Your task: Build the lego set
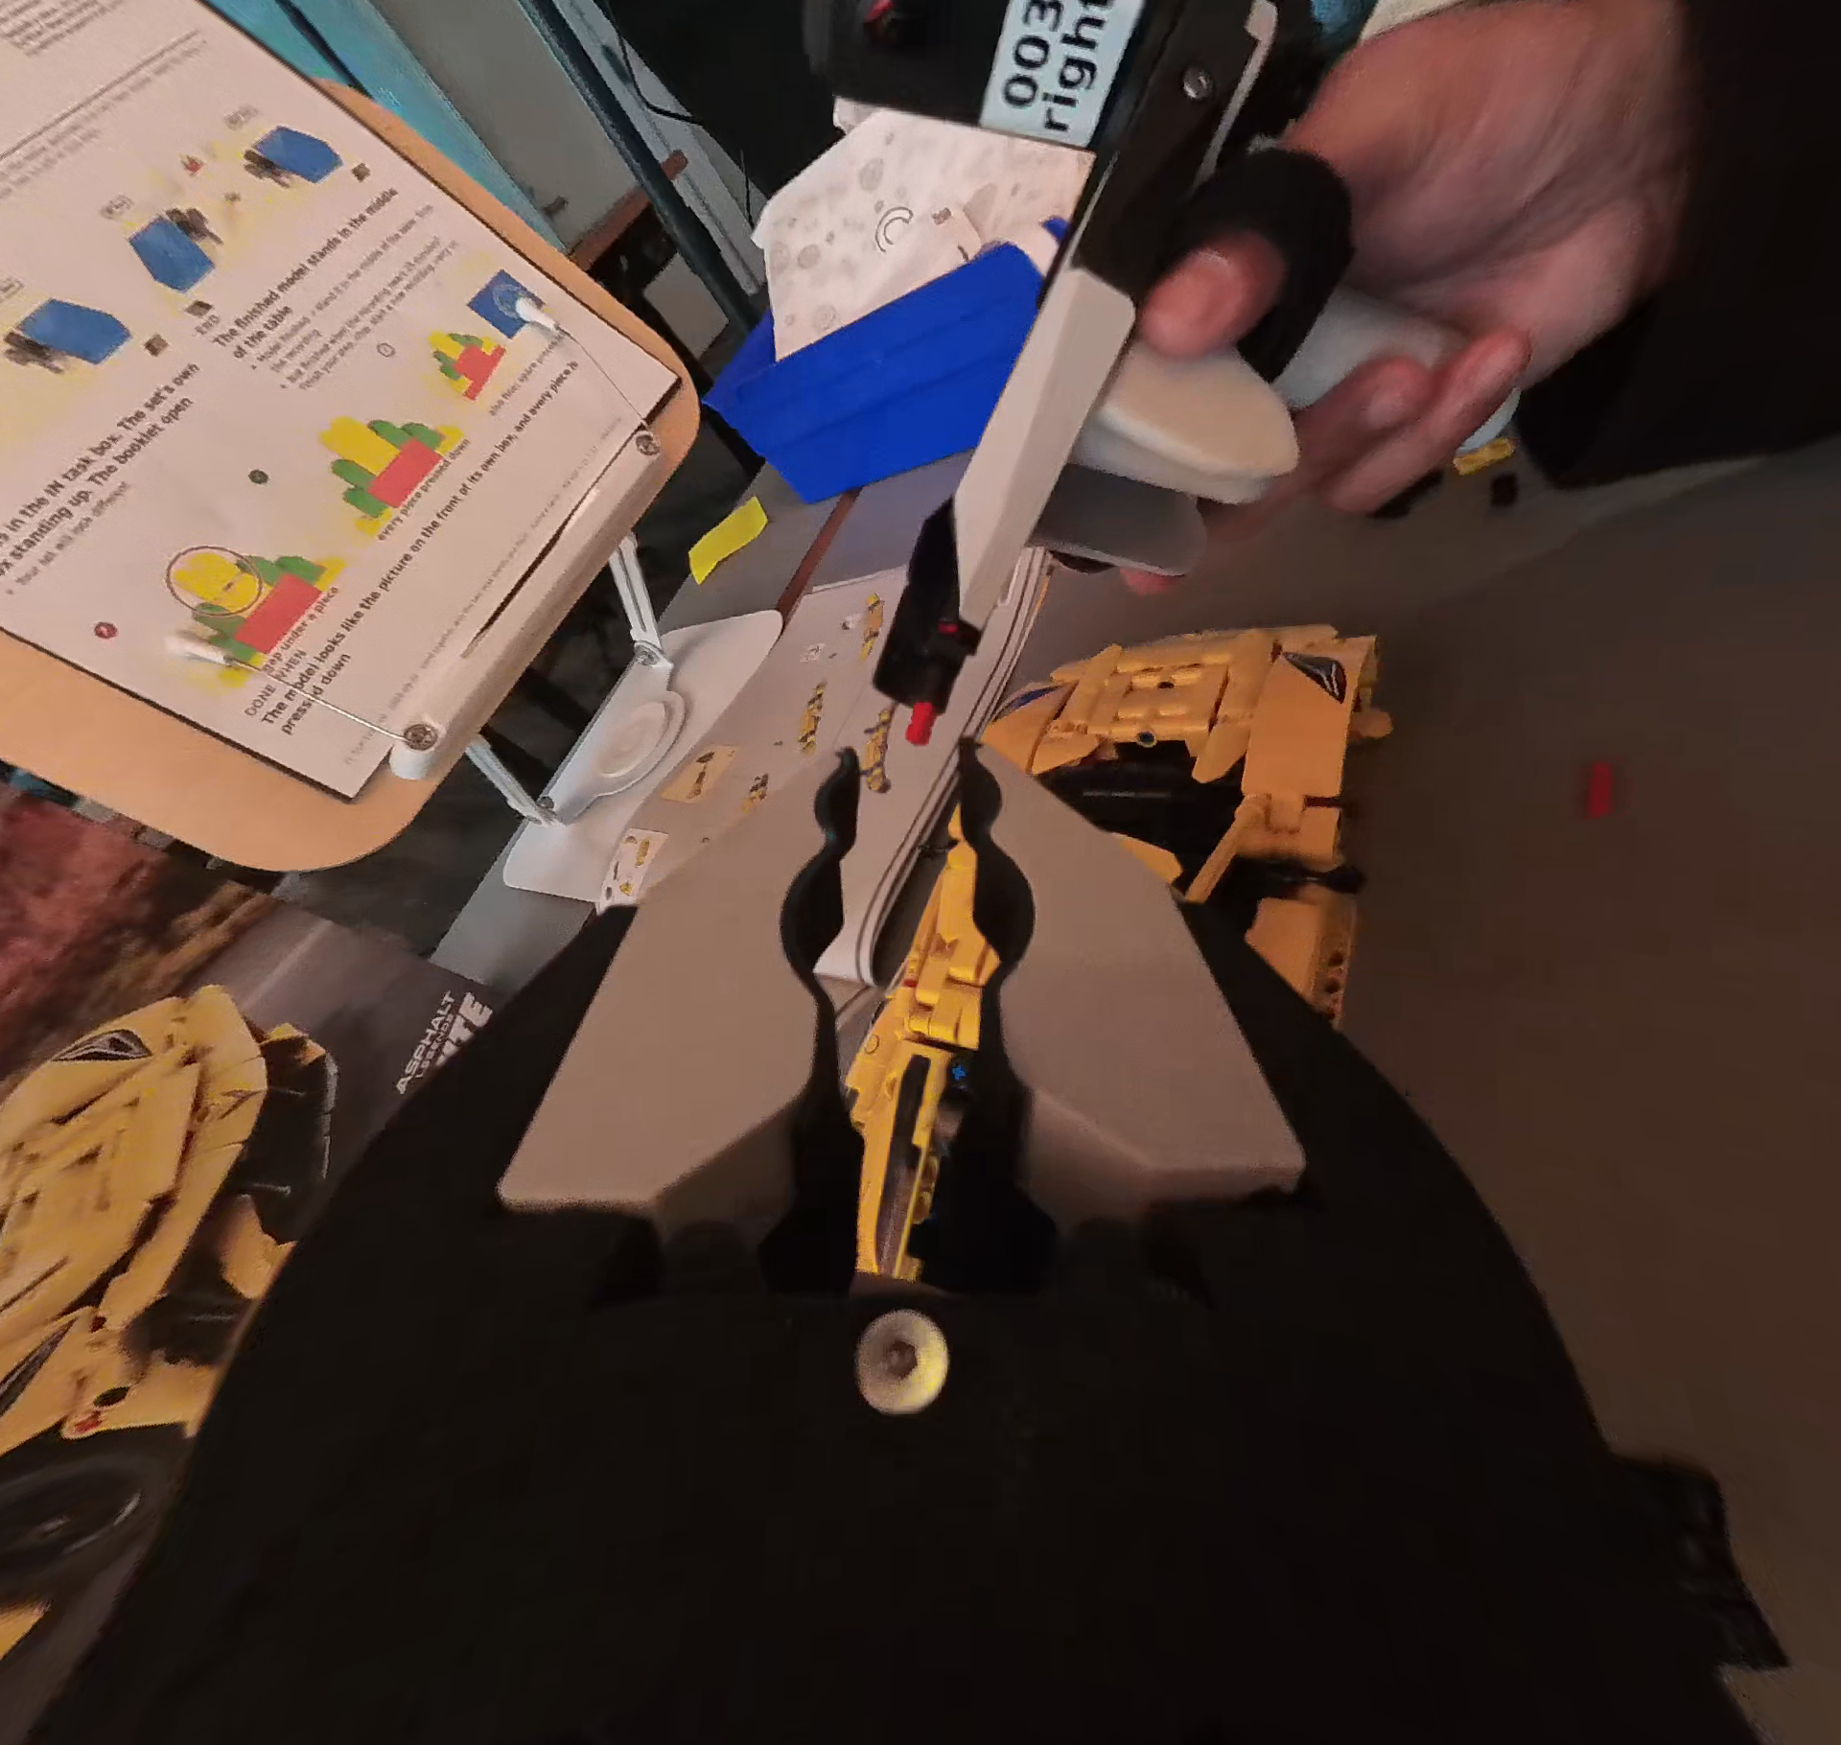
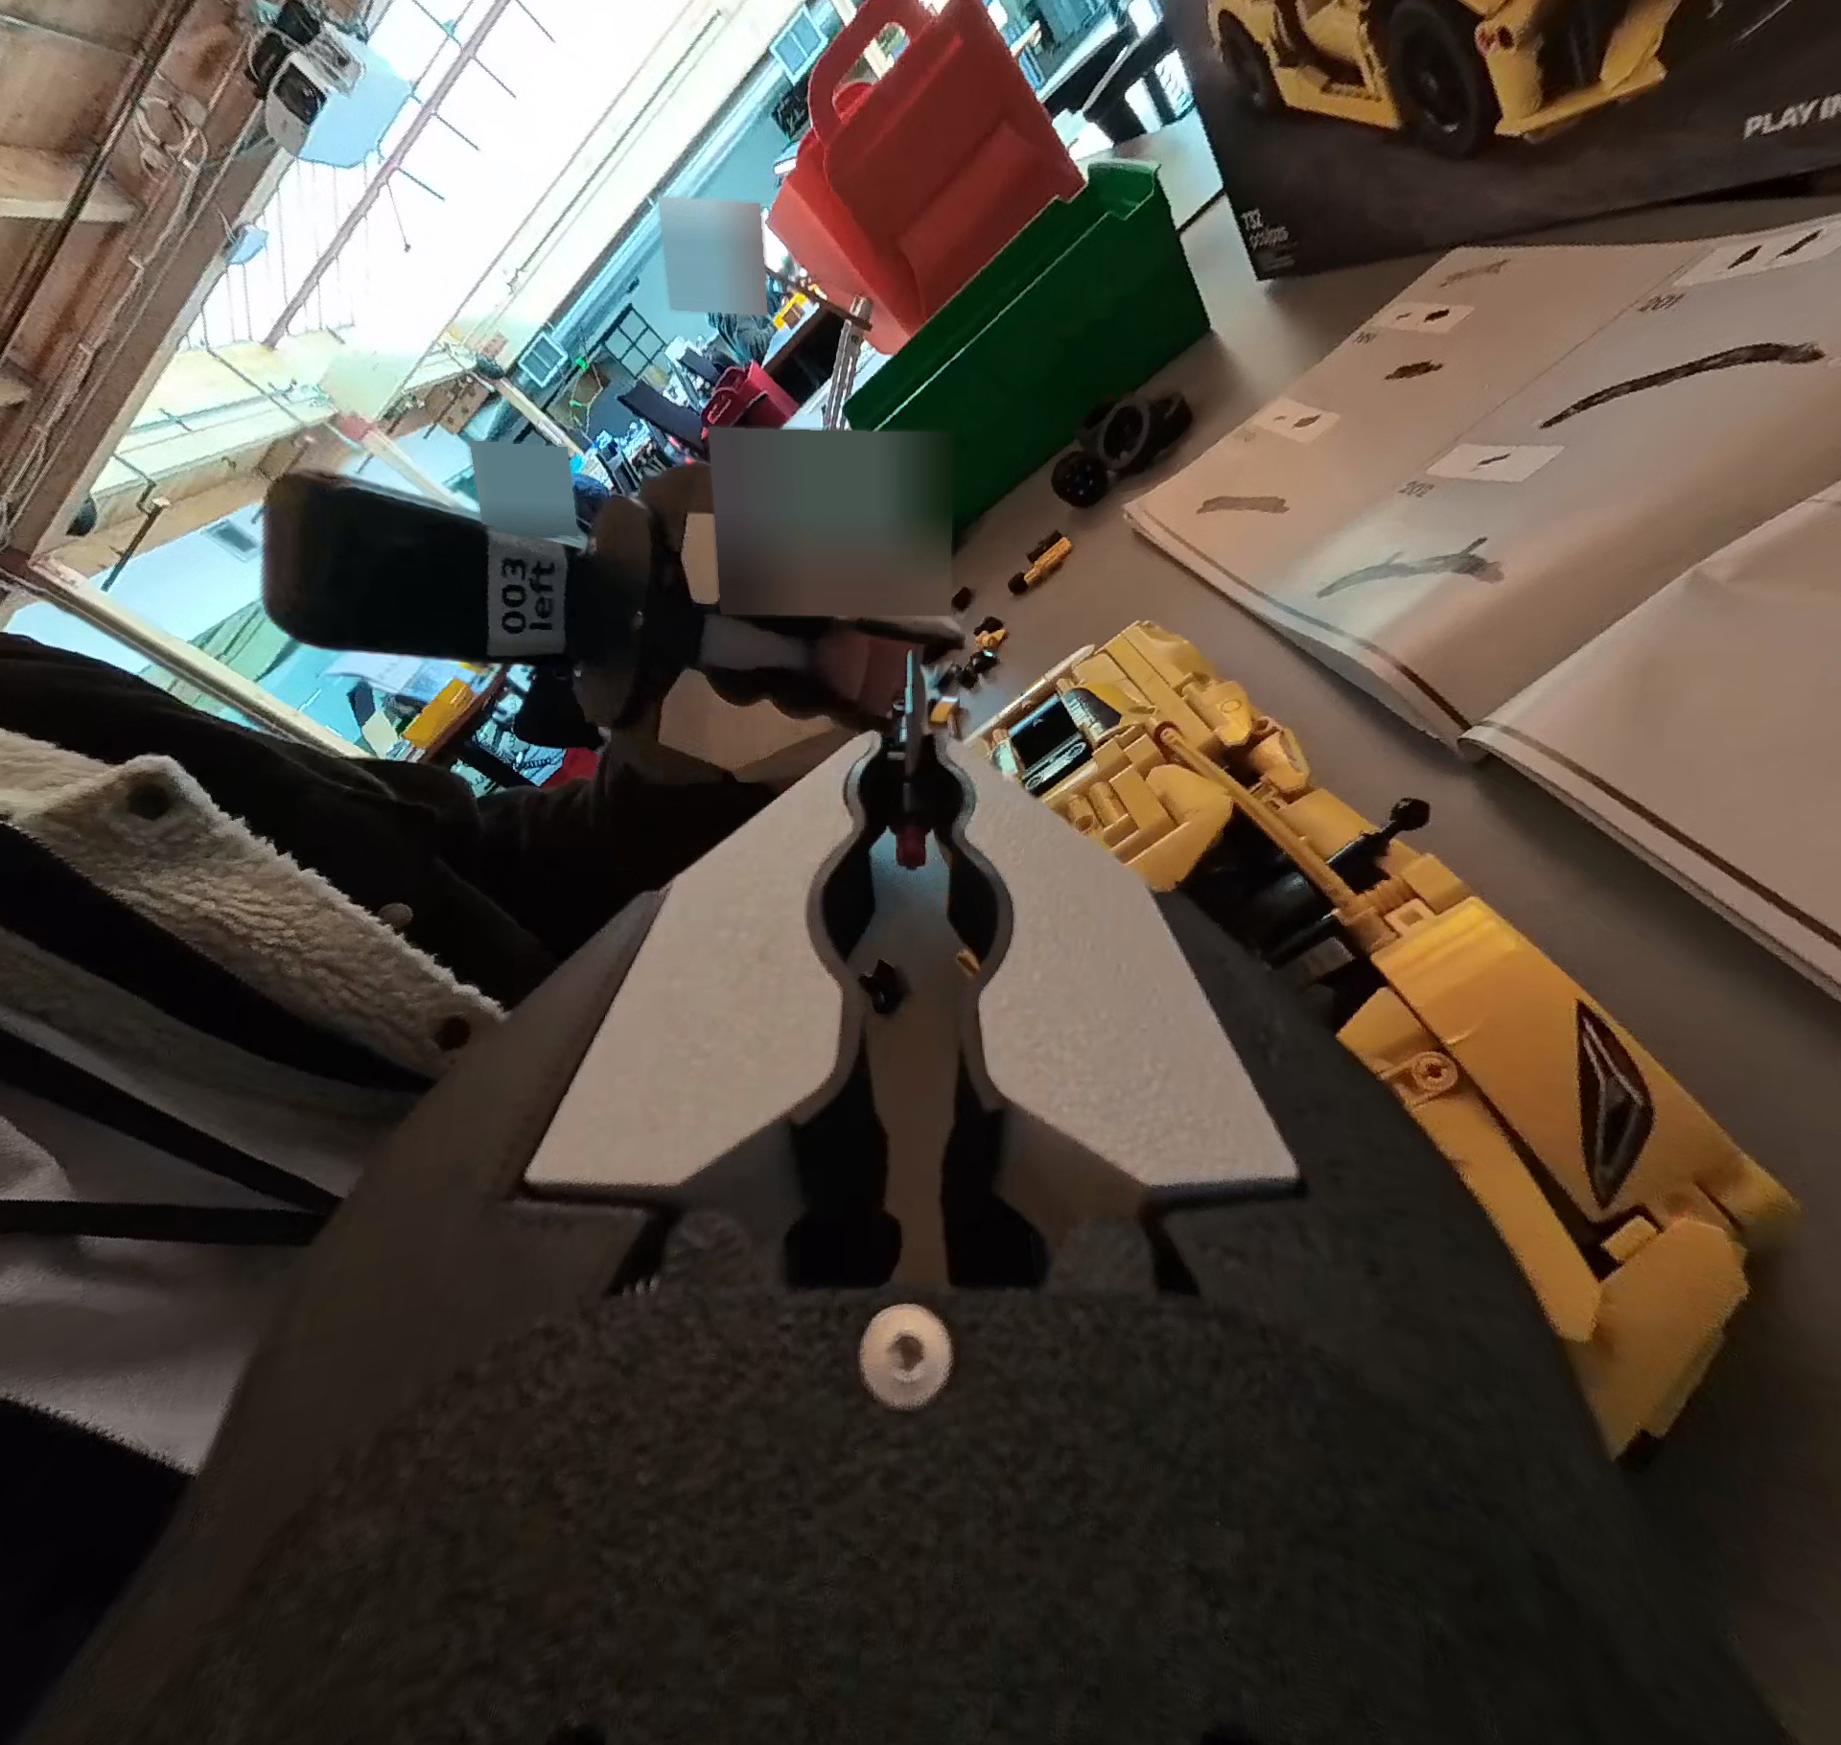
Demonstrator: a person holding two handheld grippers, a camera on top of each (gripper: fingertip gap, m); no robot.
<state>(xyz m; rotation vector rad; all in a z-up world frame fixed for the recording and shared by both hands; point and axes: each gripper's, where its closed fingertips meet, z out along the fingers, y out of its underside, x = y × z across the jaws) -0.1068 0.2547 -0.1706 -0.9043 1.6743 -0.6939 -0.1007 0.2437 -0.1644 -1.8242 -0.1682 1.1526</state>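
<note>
the left tool (image 1: pixel 902 761) hangs with its tips slightly spread and nothing between them, above the yellow car model (image 1: pixel 1195 751) lying mid-desk beside the open booklet (image 2: pixel 1494 502). the right tool (image 2: pixel 912 751) pinches a small black piece with a red pin (image 1: pixel 921 676) (barely gripped, by my guess); it could twist loose and drop among the loose parts (image 2: pixel 981 646) toward the desk's far edge.

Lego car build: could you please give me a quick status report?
Right gripper shut on black piece with red pin, held in the air. Left gripper open, empty, facing it. Yellow car part-built, beside open booklet.
</note>
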